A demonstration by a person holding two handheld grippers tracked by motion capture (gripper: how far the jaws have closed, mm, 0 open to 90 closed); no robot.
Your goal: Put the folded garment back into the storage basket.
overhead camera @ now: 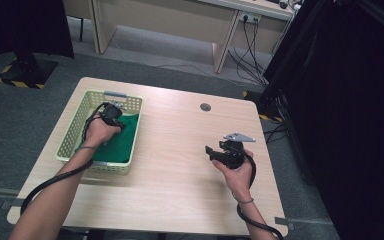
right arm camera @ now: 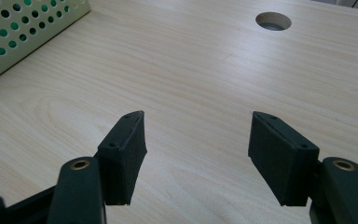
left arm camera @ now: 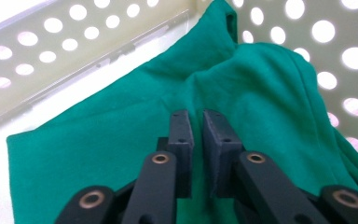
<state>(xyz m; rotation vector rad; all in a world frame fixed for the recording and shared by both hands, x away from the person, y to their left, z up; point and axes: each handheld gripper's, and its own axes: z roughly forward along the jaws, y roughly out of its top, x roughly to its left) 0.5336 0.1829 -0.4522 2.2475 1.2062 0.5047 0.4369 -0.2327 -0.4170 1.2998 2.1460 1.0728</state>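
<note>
With the left gripper (left arm camera: pixel 196 122) jaws nipped on a fold of green cloth (left arm camera: pixel 121 126), lift straight up, clear of the basket (left arm camera: pixel 51 51); right gripper (right arm camera: pixel 197 135) jaws gape, holding nothing.

The cloth (left arm camera: pixel 121 140) is deep plain green; the basket (overhead camera: pixel 75 127) holding it is pale yellow-green, its walls patterned with rows of round holes; the table (overhead camera: pixel 180 165) is light wood with a fine straight grain and one grey round hole (overhead camera: pixel 205 107); both grippers, left (left arm camera: pixel 193 122) and right (right arm camera: pixel 196 140), have matt black jaws with brass-coloured pivots; the floor (overhead camera: pixel 25 110) is dark grey.
</note>
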